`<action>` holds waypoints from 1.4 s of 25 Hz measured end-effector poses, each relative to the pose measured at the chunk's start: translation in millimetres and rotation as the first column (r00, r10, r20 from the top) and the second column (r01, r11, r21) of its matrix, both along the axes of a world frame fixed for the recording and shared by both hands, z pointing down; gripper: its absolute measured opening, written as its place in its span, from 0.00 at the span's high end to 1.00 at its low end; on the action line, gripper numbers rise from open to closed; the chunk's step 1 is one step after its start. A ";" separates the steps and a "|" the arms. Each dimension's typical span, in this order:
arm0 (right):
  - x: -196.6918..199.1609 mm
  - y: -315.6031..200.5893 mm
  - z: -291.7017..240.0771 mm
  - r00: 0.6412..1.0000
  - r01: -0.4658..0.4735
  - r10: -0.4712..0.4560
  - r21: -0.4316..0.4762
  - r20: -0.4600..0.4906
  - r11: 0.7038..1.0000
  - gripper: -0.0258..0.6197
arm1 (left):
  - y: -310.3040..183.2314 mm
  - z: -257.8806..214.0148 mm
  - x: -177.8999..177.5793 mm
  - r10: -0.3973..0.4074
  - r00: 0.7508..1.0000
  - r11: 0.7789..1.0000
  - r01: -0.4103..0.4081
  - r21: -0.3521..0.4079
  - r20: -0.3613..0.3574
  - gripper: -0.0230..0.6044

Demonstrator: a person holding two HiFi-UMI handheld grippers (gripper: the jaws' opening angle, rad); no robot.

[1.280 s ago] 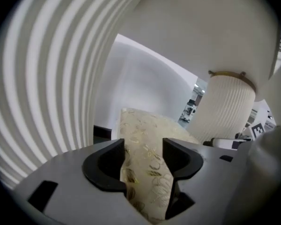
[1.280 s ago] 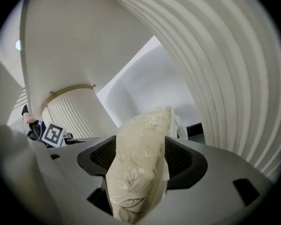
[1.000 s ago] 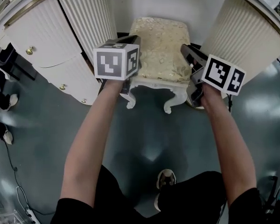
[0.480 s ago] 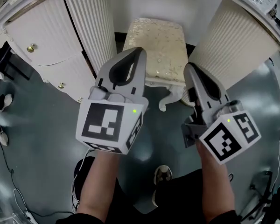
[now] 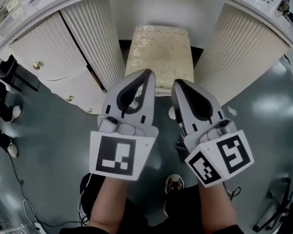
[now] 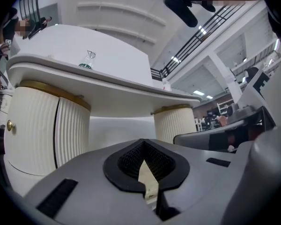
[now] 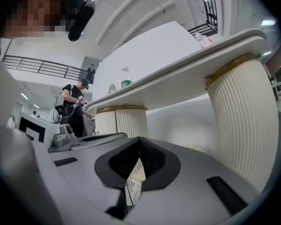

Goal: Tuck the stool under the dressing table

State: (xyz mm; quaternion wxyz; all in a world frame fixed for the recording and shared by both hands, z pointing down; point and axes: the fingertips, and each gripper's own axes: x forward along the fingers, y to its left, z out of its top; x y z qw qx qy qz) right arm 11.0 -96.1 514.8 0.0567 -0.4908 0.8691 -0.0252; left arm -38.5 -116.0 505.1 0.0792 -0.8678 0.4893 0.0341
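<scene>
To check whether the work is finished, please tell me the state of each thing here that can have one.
Stool: upright, between the pedestals of the dressing table, not held.
Left gripper: shut, empty.
Right gripper: shut, empty.
Cabinet doors: closed.
Bottle: upright on the tabletop.

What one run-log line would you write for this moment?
stool: in the middle gap of the dressing table | left tool: shut, empty | right tool: shut, empty | step: stool looks tucked

Cream floral stool (image 5: pixel 158 52), white ribbed table (image 5: pixel 239 48)
</scene>
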 end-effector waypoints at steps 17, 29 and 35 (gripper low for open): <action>16.6 23.1 -106.1 0.999 0.034 -0.034 -0.021 -0.027 0.999 0.95 | 20.3 -99.2 -6.7 -0.108 0.994 0.980 0.106 -0.167 -0.005 0.96; 33.7 30.8 -285.6 0.994 0.081 -0.067 -0.189 0.081 0.979 0.95 | 41.9 -269.9 -2.8 -0.183 0.983 0.944 0.180 -0.277 0.016 0.96; 53.4 30.3 -349.1 0.997 0.069 -0.058 -0.217 0.058 0.974 0.95 | 44.4 -332.5 17.9 -0.175 0.984 0.930 0.170 -0.325 0.015 0.96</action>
